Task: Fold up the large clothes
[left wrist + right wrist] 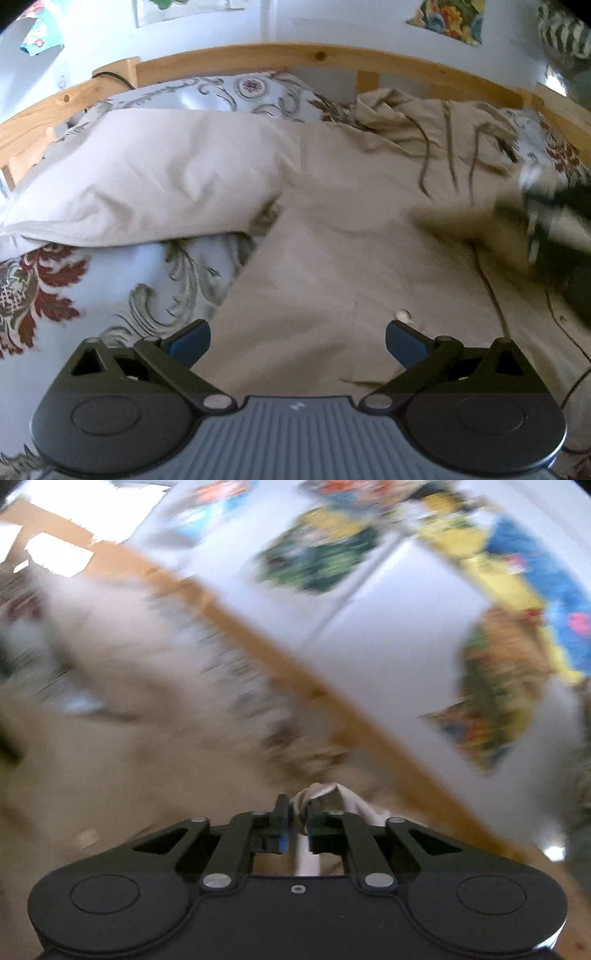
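Observation:
A large beige garment [351, 240] lies spread over the bed, its left part folded over into a pale thick layer [147, 173]. Dark cords trail across its far right part. My left gripper [298, 332] hovers over the garment's near edge, open, with nothing between its blue pads. The right gripper [546, 221] shows as a dark blur at the right edge of the left wrist view. In the right wrist view my right gripper [298, 808] is shut on a bunched fold of pale cloth [321, 790], an edge of the garment [129, 720], which is strongly blurred.
A floral bedspread [74, 295] covers the bed under the garment. A wooden bed frame [295, 55] runs along the far side against a white wall. Colourful pictures [498, 686] hang on that wall. A small pale button [402, 314] sits on the cloth near my left gripper.

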The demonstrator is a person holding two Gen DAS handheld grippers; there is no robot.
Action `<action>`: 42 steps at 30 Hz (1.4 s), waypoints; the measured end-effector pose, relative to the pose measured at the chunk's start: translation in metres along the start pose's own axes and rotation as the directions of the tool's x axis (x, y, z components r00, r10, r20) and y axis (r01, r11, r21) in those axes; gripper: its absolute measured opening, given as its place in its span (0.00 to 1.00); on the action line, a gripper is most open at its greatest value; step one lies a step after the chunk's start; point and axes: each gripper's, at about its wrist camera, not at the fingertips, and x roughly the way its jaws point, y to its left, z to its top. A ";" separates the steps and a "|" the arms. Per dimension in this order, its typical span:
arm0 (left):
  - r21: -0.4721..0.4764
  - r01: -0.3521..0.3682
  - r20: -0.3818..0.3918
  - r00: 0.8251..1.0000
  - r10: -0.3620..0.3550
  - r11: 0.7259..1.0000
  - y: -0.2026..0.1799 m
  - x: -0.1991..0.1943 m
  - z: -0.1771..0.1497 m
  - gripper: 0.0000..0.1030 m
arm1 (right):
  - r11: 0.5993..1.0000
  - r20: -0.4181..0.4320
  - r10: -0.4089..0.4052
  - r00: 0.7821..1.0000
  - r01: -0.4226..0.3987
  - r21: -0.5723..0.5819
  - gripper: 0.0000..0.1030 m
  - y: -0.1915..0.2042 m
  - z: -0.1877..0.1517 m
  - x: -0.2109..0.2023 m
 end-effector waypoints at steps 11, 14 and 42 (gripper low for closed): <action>-0.009 0.222 0.076 0.972 -0.221 0.975 -0.031 0.049 0.049 0.99 | 0.917 -0.017 0.122 0.992 -0.106 0.385 0.96 -0.062 -0.045 -0.015; 0.002 0.316 0.083 0.945 -0.315 0.949 -0.060 0.065 0.057 0.99 | 0.924 -0.076 -0.002 0.997 0.031 0.381 0.99 -0.092 -0.065 -0.019; -0.078 0.084 0.106 0.991 -0.075 0.993 -0.080 0.084 -0.008 0.25 | 0.540 -0.418 -0.122 0.900 0.413 0.733 0.06 -0.244 -0.184 0.045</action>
